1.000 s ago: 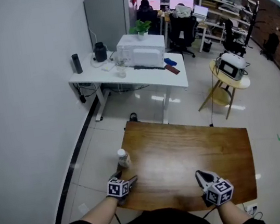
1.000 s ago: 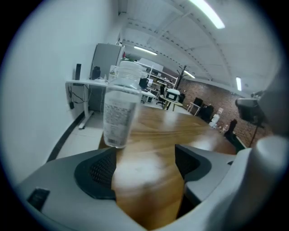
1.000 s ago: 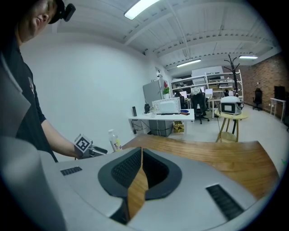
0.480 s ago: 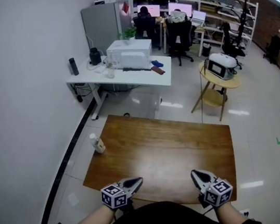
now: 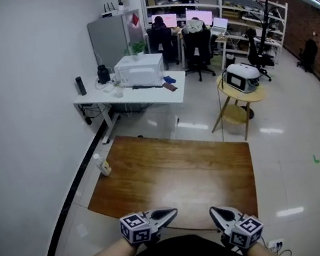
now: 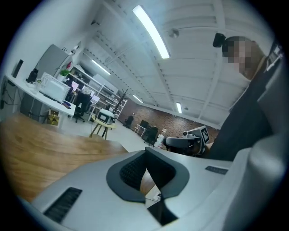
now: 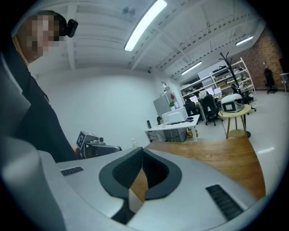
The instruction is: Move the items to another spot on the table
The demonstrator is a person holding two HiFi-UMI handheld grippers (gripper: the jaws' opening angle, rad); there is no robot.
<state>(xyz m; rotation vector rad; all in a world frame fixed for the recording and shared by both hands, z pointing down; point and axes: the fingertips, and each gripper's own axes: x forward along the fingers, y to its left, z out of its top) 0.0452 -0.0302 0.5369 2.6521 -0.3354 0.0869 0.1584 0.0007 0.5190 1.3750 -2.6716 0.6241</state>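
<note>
Pulled back from the wooden table (image 5: 173, 170) since a second ago, both grippers now sit close against the person's body at its near edge, and the left gripper (image 5: 172, 212) has come away from the bottle (image 5: 101, 165) it was beside. Seen from the head view, the bottle stands upright and alone at the table's left edge, well apart from both tools. The right gripper (image 5: 213, 211) is level with the left, and both point across the table. Beyond the table, a white desk (image 5: 130, 90) stands along the wall. From the left gripper view, the left gripper (image 6: 145, 149) has just been closing its jaws. The pads now meet at the tip with nothing between them, and the wooden table (image 6: 40, 144) stretches away to the left. From the right gripper view, the right gripper (image 7: 142, 149) also has its jaws together and empty. The table (image 7: 212, 153) runs off to the right, and the bottle (image 7: 133, 143) shows small at its far side.
</note>
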